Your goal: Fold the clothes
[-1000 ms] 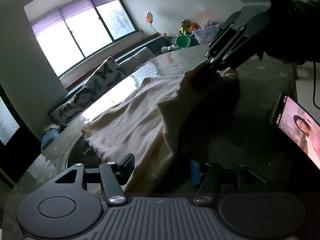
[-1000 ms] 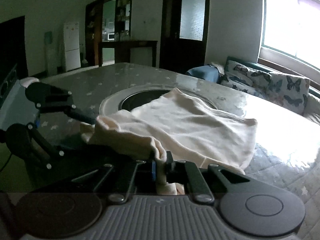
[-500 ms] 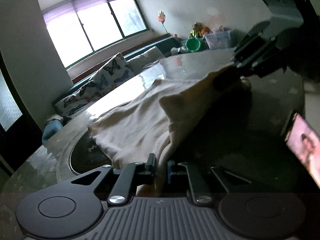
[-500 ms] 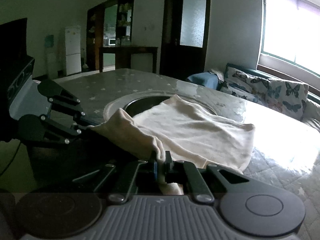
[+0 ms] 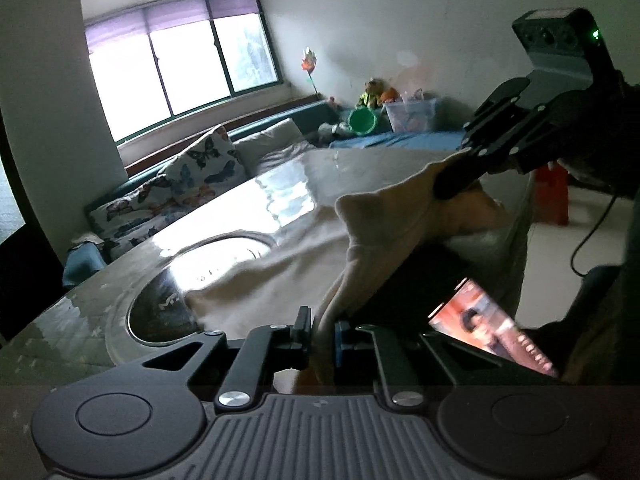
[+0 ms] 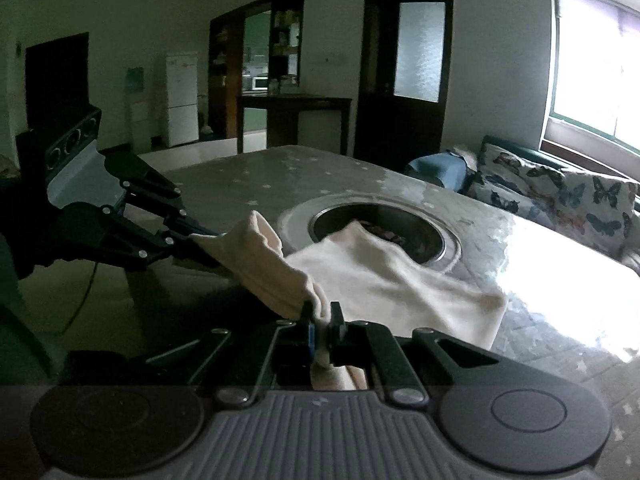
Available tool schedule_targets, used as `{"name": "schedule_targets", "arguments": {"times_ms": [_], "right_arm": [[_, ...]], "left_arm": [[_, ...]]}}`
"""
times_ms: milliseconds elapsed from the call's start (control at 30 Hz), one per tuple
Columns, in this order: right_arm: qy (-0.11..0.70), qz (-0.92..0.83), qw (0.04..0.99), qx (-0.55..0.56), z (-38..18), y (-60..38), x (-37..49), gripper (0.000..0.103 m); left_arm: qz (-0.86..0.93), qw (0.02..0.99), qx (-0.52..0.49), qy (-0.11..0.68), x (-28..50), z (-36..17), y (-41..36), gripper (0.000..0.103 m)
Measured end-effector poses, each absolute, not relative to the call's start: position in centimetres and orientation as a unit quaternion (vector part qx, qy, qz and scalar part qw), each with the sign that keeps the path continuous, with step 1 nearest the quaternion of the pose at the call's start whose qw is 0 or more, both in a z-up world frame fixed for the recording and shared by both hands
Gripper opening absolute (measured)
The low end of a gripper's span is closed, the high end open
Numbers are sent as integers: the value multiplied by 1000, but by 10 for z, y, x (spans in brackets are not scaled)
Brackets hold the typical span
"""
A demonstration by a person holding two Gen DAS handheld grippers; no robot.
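Note:
A cream garment [image 5: 276, 268] lies across a grey table [image 5: 100, 280], its far part over a round recess. My left gripper [image 5: 324, 332] is shut on one near corner of the cloth, which rises between its pads. My right gripper [image 6: 322, 330] is shut on the other near corner of the cream garment [image 6: 384, 280]. Both corners are lifted off the table, and the edge between them hangs stretched in the air. In the left wrist view the right gripper [image 5: 452, 184] shows at upper right, pinching cloth. In the right wrist view the left gripper [image 6: 200, 240] shows at left, also pinching cloth.
A round metal-rimmed recess [image 6: 380, 236] sits in the table [image 6: 280, 176] beneath the garment's far end. A phone with a lit screen [image 5: 492, 332] lies at the near right. Butterfly cushions [image 5: 192, 176] on a bench line the window side. A cable [image 5: 592, 236] hangs at right.
The left gripper's jaws closed on the garment's near corner. Both grippers then rose and drew back, lifting the near edge off the table and uncovering more of the round recess.

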State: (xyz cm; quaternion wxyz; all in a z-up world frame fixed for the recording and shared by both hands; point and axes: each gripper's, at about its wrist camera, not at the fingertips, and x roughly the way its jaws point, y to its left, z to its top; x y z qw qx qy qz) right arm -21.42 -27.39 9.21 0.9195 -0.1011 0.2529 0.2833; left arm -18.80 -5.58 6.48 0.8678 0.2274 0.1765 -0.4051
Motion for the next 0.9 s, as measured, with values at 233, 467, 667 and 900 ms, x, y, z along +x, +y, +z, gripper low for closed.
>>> {"name": "schedule_targets", "arguments": {"times_ms": [233,467,667,900], "right_arm": [[248,290,918,-109,108,-278,-184,5],[263,282,914,-124,109,-282,-115,5],[276,260,915,-138,96,-284,-51,5],[283,208,929,-117,52,-285,-6,19]], "left_arm": [[-391,881,210,165,-164,77,-65,12],[-370,887,223,165,-95,76,-90,12],[-354,888,222,193,-37,60,-109,12],[-324,889,204,252,19,28,-124,15]]}}
